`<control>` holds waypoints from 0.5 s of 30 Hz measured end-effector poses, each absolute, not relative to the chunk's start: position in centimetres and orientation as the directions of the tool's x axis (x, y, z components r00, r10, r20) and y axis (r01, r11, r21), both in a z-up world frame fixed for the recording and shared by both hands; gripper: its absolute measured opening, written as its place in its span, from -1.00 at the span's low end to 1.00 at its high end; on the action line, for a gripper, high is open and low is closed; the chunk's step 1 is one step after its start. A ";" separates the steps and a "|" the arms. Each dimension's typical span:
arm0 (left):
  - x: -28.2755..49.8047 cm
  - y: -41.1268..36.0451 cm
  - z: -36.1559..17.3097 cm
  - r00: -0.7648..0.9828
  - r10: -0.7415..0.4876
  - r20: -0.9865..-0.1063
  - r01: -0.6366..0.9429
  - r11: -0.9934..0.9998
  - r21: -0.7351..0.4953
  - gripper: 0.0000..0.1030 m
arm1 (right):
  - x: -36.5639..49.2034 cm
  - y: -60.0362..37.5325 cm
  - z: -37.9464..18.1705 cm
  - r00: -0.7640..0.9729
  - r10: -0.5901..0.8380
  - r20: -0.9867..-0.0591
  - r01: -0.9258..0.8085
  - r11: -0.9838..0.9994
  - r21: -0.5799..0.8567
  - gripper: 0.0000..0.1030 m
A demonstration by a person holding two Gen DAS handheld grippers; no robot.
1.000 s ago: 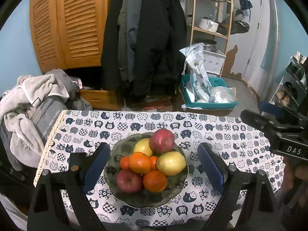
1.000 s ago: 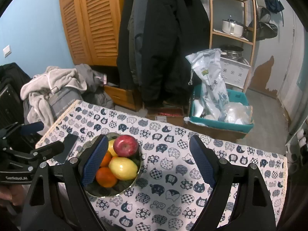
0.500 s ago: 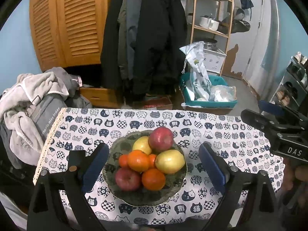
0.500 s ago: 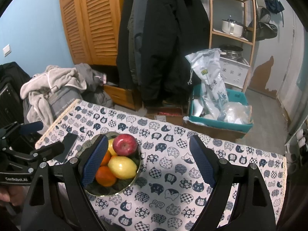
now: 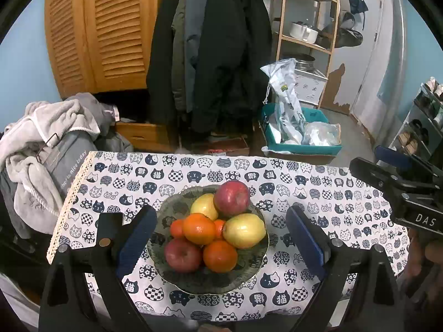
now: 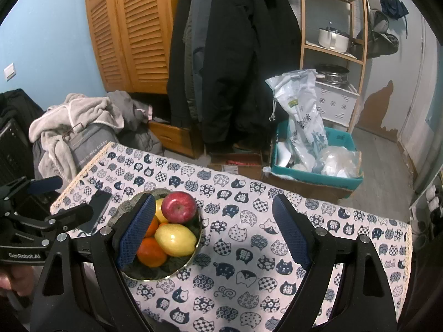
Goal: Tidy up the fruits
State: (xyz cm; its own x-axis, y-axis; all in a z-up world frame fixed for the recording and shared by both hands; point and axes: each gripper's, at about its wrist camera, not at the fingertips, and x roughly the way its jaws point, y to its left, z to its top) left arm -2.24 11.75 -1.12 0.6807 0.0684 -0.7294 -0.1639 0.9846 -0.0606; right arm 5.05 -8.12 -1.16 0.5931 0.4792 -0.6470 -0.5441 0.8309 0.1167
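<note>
A dark patterned bowl [image 5: 210,285] sits on the cat-print tablecloth [image 5: 318,182], piled with fruit. A red apple [image 5: 232,197] tops the heap, with a yellow fruit [image 5: 243,231], two oranges [image 5: 198,228] and a second red apple [image 5: 182,254] below it. My left gripper [image 5: 220,213] hangs open above the bowl, its blue pads [image 5: 137,238] wide on either side and touching nothing. My right gripper [image 6: 213,202] is open too, over the cloth just right of the bowl [image 6: 155,274]. Its left pad [image 6: 137,232] hides part of the fruit; the red apple [image 6: 179,207] stays visible.
A dark phone [image 6: 97,213] lies on the cloth left of the bowl. A heap of grey clothes [image 5: 41,144] is piled off the table's left end. Beyond the far edge stand a teal crate of bags [image 5: 299,135], hanging coats and a wooden shelf.
</note>
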 end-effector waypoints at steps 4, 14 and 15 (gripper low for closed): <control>-2.2 11.7 -1.1 0.679 0.072 -0.730 -0.167 0.984 -0.059 0.86 | 5.0 -8.2 -1.1 0.593 0.479 -0.647 -0.543 0.831 0.117 0.65; -2.3 11.8 -1.3 0.669 0.068 -0.740 -0.175 0.982 -0.067 0.86 | 5.0 -8.3 -1.1 0.593 0.479 -0.647 -0.545 0.831 0.115 0.65; -2.3 11.8 -1.4 0.667 0.066 -0.742 -0.175 0.982 -0.070 0.86 | 5.1 -8.2 -1.2 0.593 0.478 -0.648 -0.544 0.831 0.115 0.65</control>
